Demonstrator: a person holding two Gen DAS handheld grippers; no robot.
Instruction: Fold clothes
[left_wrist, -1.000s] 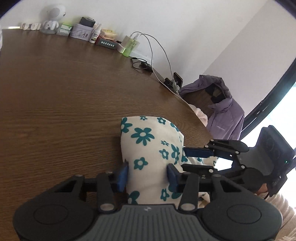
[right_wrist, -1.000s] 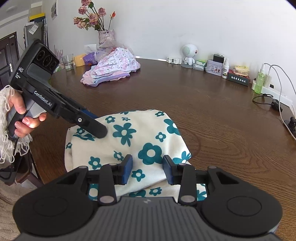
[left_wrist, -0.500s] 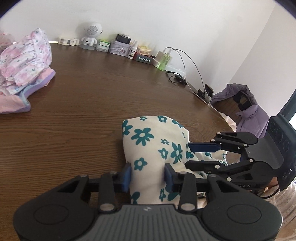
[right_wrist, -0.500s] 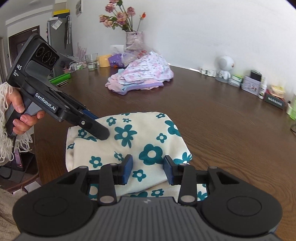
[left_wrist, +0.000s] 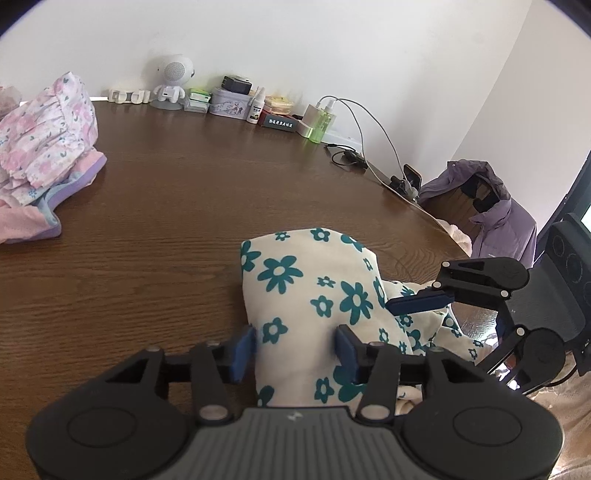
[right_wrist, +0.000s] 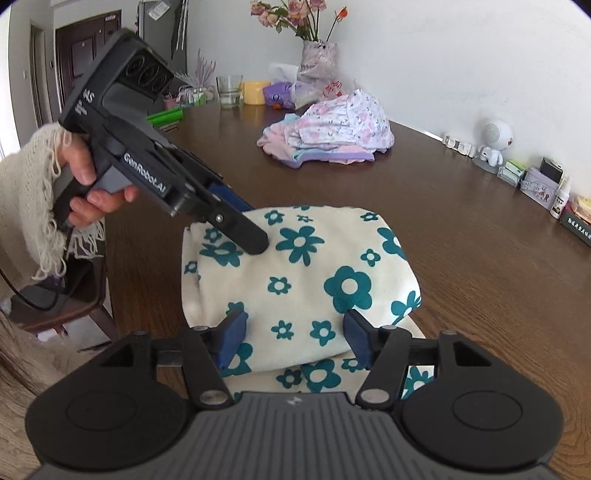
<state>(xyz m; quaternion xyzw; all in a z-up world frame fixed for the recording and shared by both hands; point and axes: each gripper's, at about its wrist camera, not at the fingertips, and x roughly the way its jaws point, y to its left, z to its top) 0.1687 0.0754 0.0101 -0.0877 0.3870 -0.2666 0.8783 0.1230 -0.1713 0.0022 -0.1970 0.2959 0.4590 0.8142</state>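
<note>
A cream cloth with teal flowers (left_wrist: 306, 288) lies folded in a thick bundle near the table's front edge. My left gripper (left_wrist: 295, 347) straddles its near left part. Its jaws are opening, with the cloth between the blue pads and not squeezed. My right gripper (right_wrist: 294, 338) straddles the same cloth (right_wrist: 306, 273) at its near edge, jaws also opening around a fold. In the right wrist view a hand holds the left gripper (right_wrist: 249, 236), its tip resting on the cloth's far left corner. The right gripper (left_wrist: 421, 325) shows at the cloth's right side.
The brown wooden table (left_wrist: 147, 221) carries a pile of pink and lilac clothes (right_wrist: 332, 136) at the far left. Small bottles, boxes and a white robot figure (left_wrist: 171, 79) line the wall, with cables (left_wrist: 369, 129) nearby. A purple jacket (left_wrist: 491, 218) hangs on a chair at the right.
Both pairs of jaws have widened around the flowered cloth. Both views have swung left, bringing the pink clothes pile into the left wrist view. The cloth has stayed in place.
</note>
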